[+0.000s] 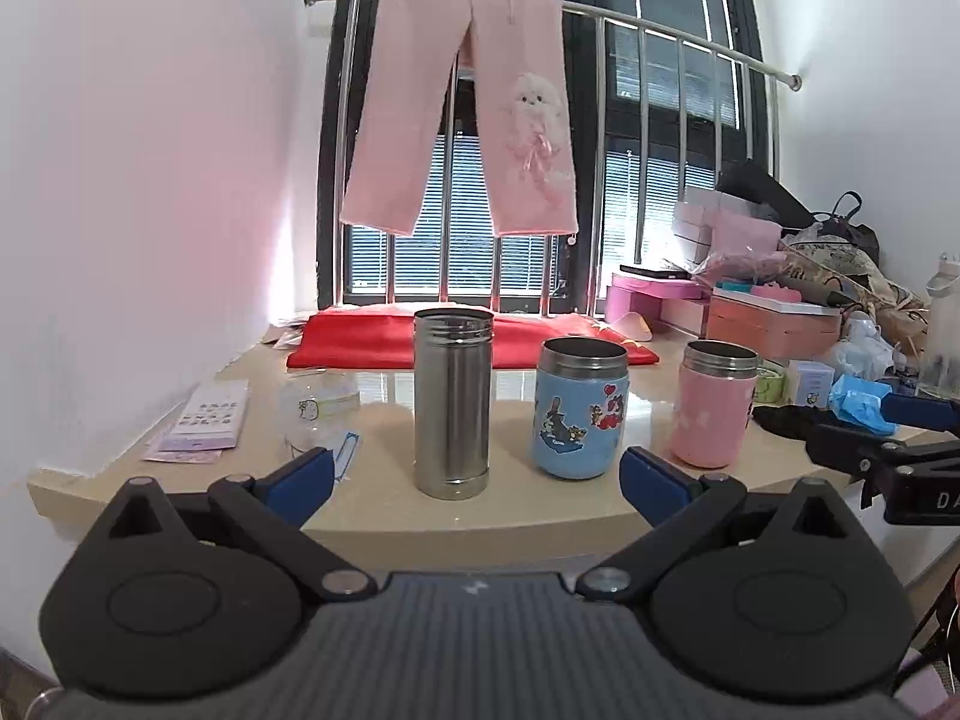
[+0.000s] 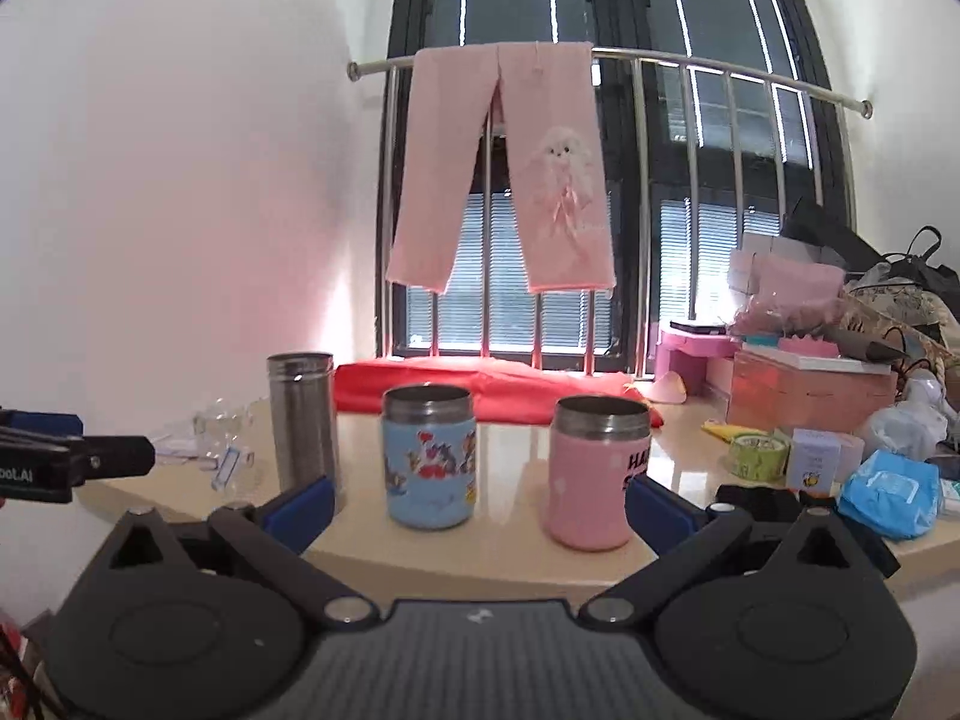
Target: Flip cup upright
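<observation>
Finding: three cups stand on the table (image 1: pixel 180 468) with mouths up: a steel cup (image 1: pixel 453 402), a blue cup (image 1: pixel 579 411) with cartoon print, and a pink cup (image 1: pixel 714 405). None of these needs turning. The only candidate left for the task is a clear cup (image 1: pixel 318 411) to the left of the steel cup, near the wall side of the table and beside some papers (image 1: pixel 201 423). It is see-through with a small cartoon sticker and appears not to be standing on its base, but its outline is too faint to say whether it lies on its side or is mouth down.

Tongs: the left tongs (image 1: pixel 477 477) are spread wide and hold nothing, set short of the table edge and facing the steel cup. The right tongs (image 2: pixel 480 507) are likewise spread and empty, facing the blue and pink cups.

Recommendation for the step in hand — approach and grasp:
- Use the left tongs, which are nearer the clear cup.
- Swing left past the steel cup without brushing it; it is tall and narrow and probably tips easily.
- Close across the clear wall gently — the material looks thin and slick.
- Rotate until the mouth faces up, and set it down apart from the papers.
</observation>
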Tool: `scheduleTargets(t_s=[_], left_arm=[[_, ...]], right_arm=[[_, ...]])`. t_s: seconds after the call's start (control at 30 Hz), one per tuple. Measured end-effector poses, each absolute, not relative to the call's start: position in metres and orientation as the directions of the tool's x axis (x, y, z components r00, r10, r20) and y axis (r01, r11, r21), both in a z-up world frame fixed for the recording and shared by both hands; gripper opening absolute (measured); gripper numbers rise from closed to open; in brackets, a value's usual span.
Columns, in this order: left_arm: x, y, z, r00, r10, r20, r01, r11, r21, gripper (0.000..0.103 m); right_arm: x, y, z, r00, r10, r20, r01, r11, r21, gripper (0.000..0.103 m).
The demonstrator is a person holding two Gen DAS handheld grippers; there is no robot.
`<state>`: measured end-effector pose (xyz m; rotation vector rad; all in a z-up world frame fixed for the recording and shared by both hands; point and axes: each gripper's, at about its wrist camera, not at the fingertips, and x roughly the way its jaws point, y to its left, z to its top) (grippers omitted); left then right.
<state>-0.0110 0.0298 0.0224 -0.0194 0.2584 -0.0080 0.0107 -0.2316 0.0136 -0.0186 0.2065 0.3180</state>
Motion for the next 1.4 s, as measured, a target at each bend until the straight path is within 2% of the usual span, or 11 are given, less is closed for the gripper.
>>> scheduleTargets(t_s=[0.37, 1.4], left_arm=[[-0.0191, 0.0285, 0.0240, 0.979, -0.025, -0.201, 0.020, 0.999, -0.029, 0.103], [-0.0174, 0.0289, 0.0210, 0.979, -0.029, -0.204, 0.022, 0.999, -0.036, 0.103]], right_arm=[[0.0056, -0.2330, 0.0171, 0.939, 0.298, -0.173, -0.300, 0.954, 0.016, 0.103], [0.0049, -0.2352, 0.0172, 0.941, 0.290, -0.176, -0.291, 0.957, 0.023, 0.103]])
